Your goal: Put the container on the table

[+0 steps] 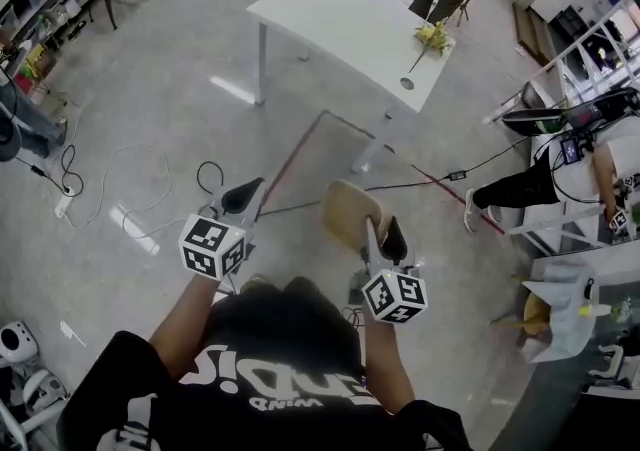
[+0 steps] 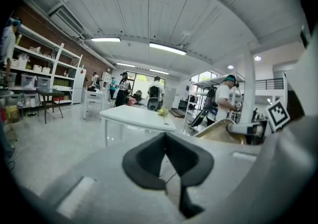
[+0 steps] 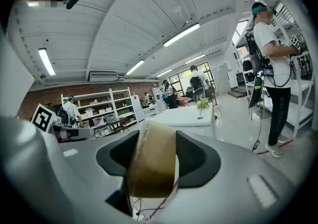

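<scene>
My right gripper (image 1: 384, 235) (image 3: 154, 154) is shut on a tan, round container (image 1: 350, 211) (image 3: 150, 166) with a clear wrap, held on edge between its black pads. The container (image 2: 221, 130) also shows at the right of the left gripper view. My left gripper (image 1: 242, 199) (image 2: 166, 141) is shut, its pads meeting at the tips with nothing between them. Both are held level above the floor. The white table (image 1: 345, 24) (image 2: 136, 116) (image 3: 188, 115) stands some way ahead, with a small yellow-green plant (image 1: 434, 36) near its right end.
Cables (image 1: 95, 174) and a red tape line (image 1: 300, 154) lie on the grey floor between me and the table. A person in a white shirt (image 3: 271, 64) stands at the right by metal racks (image 1: 560, 69). Shelves (image 2: 39, 76) line the left wall.
</scene>
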Demonstrator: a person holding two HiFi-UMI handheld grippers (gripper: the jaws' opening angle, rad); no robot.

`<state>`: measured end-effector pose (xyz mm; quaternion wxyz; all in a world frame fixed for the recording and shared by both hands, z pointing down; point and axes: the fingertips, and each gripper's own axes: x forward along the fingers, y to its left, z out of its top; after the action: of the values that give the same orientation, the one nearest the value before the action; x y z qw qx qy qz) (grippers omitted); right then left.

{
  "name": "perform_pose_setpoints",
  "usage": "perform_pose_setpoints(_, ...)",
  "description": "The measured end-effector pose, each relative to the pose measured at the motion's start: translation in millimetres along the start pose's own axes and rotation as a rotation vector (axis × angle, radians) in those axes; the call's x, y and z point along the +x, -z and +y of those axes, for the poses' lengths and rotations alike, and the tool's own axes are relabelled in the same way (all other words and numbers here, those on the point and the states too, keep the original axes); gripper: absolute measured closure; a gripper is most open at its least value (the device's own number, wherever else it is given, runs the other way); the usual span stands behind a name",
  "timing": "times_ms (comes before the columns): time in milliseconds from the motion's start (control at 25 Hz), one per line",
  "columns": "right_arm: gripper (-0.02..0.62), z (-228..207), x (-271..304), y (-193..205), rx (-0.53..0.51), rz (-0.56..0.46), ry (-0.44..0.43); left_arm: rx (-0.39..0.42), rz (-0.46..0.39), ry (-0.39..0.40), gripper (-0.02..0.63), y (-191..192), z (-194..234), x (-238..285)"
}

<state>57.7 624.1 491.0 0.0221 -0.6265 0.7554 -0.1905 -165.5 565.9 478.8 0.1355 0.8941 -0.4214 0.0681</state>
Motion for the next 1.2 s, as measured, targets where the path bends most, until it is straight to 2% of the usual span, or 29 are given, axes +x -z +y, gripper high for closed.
perform_pose_setpoints(320, 0.365, 8.6, 6.7, 8.4, 0.011, -0.007, 0.038, -0.005, -0.001, 0.02, 0.604, 4.4, 16.9, -5.2)
perform_pose_setpoints(600, 0.365, 8.6, 48.4, 2.6, 0.018, -0.016, 0.036, -0.006, -0.011, 0.012, 0.604, -6.1, 44.6, 16.6)
perform_pose_setpoints(880, 0.365, 4.4, 108.6, -4.2, 0.039, -0.016, 0.016, -0.001, -0.007, 0.007, 0.604, -21.3, 78.0, 57.3)
perform_pose_setpoints(1200, 0.365, -21.9, 180.5, -37.3, 0.052, -0.009, -0.002, -0.001, -0.005, 0.033, 0.604, -57.8, 97.2, 131.6)
